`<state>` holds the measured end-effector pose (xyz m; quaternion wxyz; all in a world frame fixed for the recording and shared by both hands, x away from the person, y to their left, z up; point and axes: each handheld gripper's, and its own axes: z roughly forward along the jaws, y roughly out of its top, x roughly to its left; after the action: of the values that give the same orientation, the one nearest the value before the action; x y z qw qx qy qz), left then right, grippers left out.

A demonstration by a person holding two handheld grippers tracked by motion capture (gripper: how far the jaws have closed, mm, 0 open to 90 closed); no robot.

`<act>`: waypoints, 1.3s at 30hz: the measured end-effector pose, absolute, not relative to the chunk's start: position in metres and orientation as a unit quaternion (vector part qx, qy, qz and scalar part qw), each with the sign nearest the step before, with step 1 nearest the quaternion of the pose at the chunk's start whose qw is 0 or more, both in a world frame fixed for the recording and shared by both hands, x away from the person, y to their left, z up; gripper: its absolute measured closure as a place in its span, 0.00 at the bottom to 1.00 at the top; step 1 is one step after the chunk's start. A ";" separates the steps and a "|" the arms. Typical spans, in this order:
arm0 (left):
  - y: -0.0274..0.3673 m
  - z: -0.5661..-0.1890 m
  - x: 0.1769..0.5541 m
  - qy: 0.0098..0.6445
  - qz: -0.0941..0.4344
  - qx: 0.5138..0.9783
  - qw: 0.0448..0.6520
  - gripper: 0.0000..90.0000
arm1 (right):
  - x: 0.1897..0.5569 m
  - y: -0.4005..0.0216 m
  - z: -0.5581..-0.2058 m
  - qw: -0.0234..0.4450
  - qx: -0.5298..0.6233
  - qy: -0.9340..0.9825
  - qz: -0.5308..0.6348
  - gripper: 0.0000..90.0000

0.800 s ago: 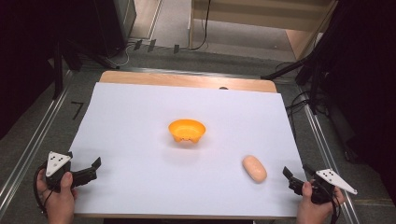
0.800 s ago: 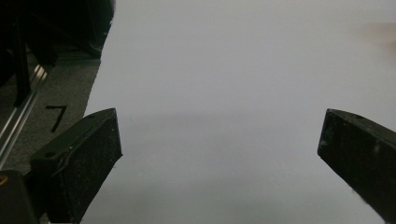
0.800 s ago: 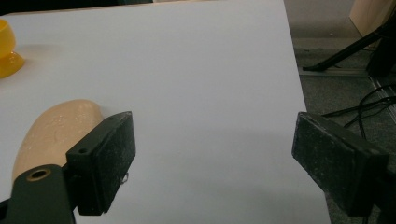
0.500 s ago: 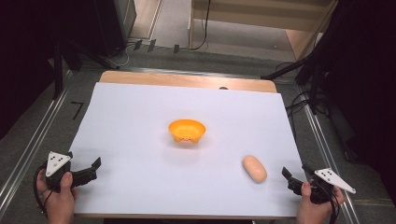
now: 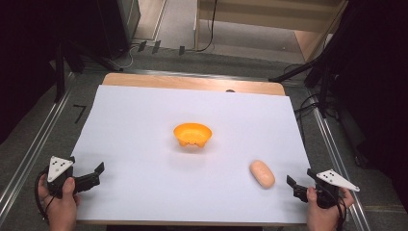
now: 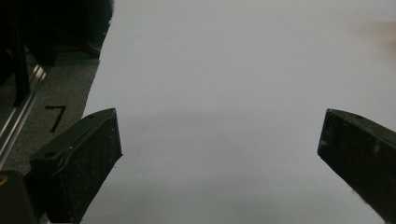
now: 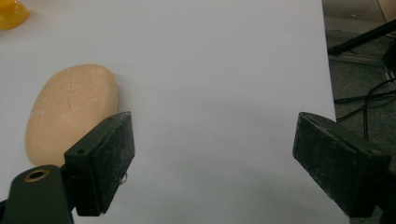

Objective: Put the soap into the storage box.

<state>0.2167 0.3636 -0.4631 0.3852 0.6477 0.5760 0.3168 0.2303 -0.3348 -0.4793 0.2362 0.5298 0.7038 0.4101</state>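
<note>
left hand-held gripper [image 5: 96,174] low, right hand-held gripper [image 5: 297,188] low, jaws apart

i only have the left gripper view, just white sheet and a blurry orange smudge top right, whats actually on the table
Observer: In the high view an orange bowl sits near the middle of the white sheet. That is probably your smudge.
Operator: anything else out there
Observer: Yes, a tan bread roll lies on the sheet, nearer the person than the bowl and toward the right side, apart from it.
Operator: wheres the other gripper
Observer: The right gripper is at the sheet's near right corner, jaws open. In the right gripper view the roll lies just beyond its left jaw, not between the jaws.
Operator: is the bowl empty
Observer: I cannot tell; from the high view its inside is not clear.
</note>
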 end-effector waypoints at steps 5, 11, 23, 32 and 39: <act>0.363 -0.463 0.217 0.574 0.318 0.649 0.384 0.00 | 0.232 -0.331 -0.475 0.226 0.524 0.724 0.388 0.15; 0.364 -0.463 0.217 0.575 0.316 0.648 0.387 0.00 | 0.236 -0.322 -0.469 0.203 0.510 0.755 0.358 0.14; 0.364 -0.463 0.217 0.576 0.314 0.648 0.388 0.00 | 0.248 -0.302 -0.460 0.176 0.494 0.793 0.311 0.11; 0.364 -0.463 0.217 0.575 0.314 0.649 0.387 0.00 | 0.255 -0.292 -0.455 0.142 0.488 0.817 0.273 0.07; 0.364 -0.463 0.217 0.574 0.315 0.649 0.386 0.00 | 0.258 -0.284 -0.452 0.128 0.485 0.828 0.251 0.06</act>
<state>0.2169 0.3639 -0.4631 0.3865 0.6493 0.5744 0.3149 0.2583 -0.2843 -0.4521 0.1281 0.4853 0.8276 0.2512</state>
